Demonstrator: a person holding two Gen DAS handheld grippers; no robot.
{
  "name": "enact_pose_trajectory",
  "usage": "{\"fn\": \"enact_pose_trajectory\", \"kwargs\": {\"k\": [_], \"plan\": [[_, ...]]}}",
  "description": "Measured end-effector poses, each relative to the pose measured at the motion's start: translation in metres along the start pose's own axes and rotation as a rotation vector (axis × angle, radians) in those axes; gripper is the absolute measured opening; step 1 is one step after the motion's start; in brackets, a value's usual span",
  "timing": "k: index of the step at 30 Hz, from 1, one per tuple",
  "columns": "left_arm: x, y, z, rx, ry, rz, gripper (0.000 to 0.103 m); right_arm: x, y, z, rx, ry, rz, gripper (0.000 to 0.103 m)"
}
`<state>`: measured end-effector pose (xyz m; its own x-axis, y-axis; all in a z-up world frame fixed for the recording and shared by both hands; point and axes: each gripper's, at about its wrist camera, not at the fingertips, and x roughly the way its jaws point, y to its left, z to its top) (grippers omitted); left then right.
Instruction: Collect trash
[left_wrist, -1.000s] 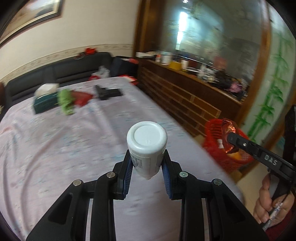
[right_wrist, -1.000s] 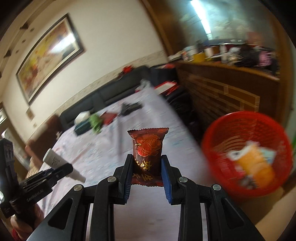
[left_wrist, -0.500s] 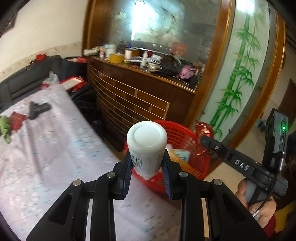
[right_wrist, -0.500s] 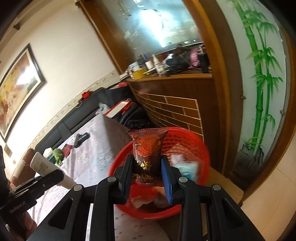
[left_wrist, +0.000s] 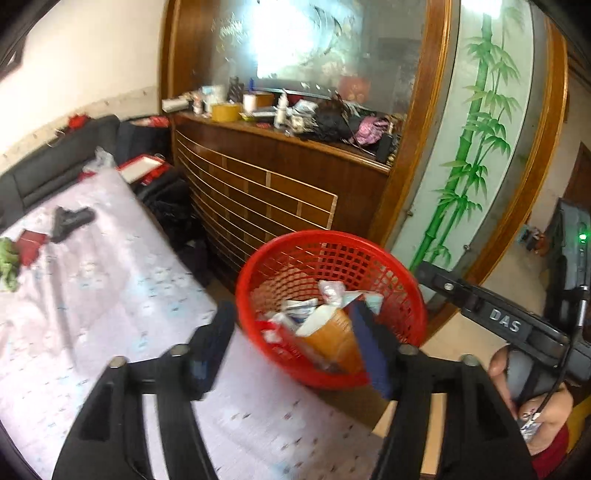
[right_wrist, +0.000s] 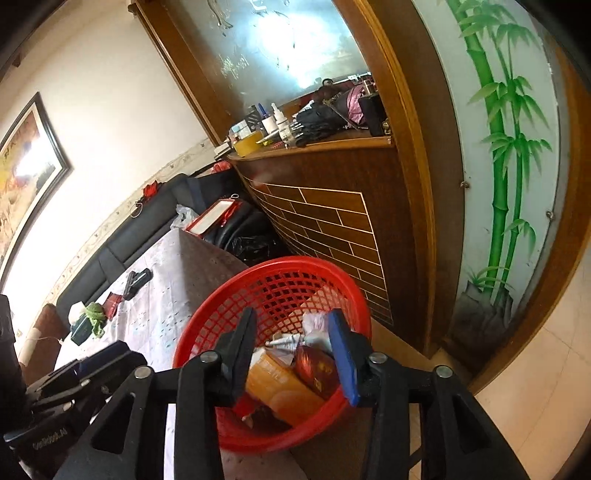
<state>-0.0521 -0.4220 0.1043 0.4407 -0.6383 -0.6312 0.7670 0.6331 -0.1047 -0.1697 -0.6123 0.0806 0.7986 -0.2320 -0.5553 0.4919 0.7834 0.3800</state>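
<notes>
A red mesh basket (left_wrist: 280, 254) stands past the end of the table and also shows in the right wrist view (right_wrist: 229, 306). It holds an orange carton (right_wrist: 284, 387), white wrappers (left_wrist: 332, 291) and the dark red snack packet (right_wrist: 317, 369). My left gripper (left_wrist: 291, 347) is open and empty, over the table's end by the basket's near rim. My right gripper (right_wrist: 291, 350) is open and empty above the basket, with the red packet lying below it. The white bottle is not clearly visible.
The table with a pale floral cloth (left_wrist: 92, 295) holds a black object (left_wrist: 70, 219), a red item (left_wrist: 31, 242) and a green item (left_wrist: 9, 262) at its far end. A wooden cabinet (left_wrist: 280, 188) with clutter on top and a bamboo panel (left_wrist: 469, 147) stand behind the basket.
Both grippers have opened over the basket. The left one has let go of the white bottle and the right one of the red snack packet, which now lies in the basket.
</notes>
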Motion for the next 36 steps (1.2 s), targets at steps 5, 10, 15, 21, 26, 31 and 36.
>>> {"fn": "enact_pose_trajectory", "kwargs": {"k": [5, 10, 15, 21, 26, 31, 36], "plan": [[-0.038, 0.016, -0.03, -0.01, -0.042, 0.07, 0.081, -0.033, 0.027, -0.023, -0.077, -0.059, -0.103, 0.081], [-0.07, 0.033, -0.067, -0.019, -0.043, 0.14, 0.087, -0.063, 0.059, -0.057, -0.171, -0.118, -0.188, 0.091], [-0.1, 0.043, -0.107, -0.021, -0.069, 0.233, 0.094, -0.081, 0.084, -0.095, -0.239, -0.15, -0.259, 0.094], [-0.125, 0.049, -0.144, -0.039, -0.089, 0.346, 0.097, -0.095, 0.101, -0.13, -0.29, -0.168, -0.304, 0.097], [-0.141, 0.052, -0.163, -0.06, -0.103, 0.441, 0.098, -0.104, 0.11, -0.145, -0.316, -0.174, -0.299, 0.098], [-0.153, 0.055, -0.177, -0.077, -0.108, 0.477, 0.099, -0.106, 0.118, -0.153, -0.327, -0.175, -0.294, 0.098], [-0.154, 0.06, -0.183, -0.087, -0.116, 0.498, 0.099, -0.1, 0.126, -0.159, -0.346, -0.162, -0.298, 0.098]]}}
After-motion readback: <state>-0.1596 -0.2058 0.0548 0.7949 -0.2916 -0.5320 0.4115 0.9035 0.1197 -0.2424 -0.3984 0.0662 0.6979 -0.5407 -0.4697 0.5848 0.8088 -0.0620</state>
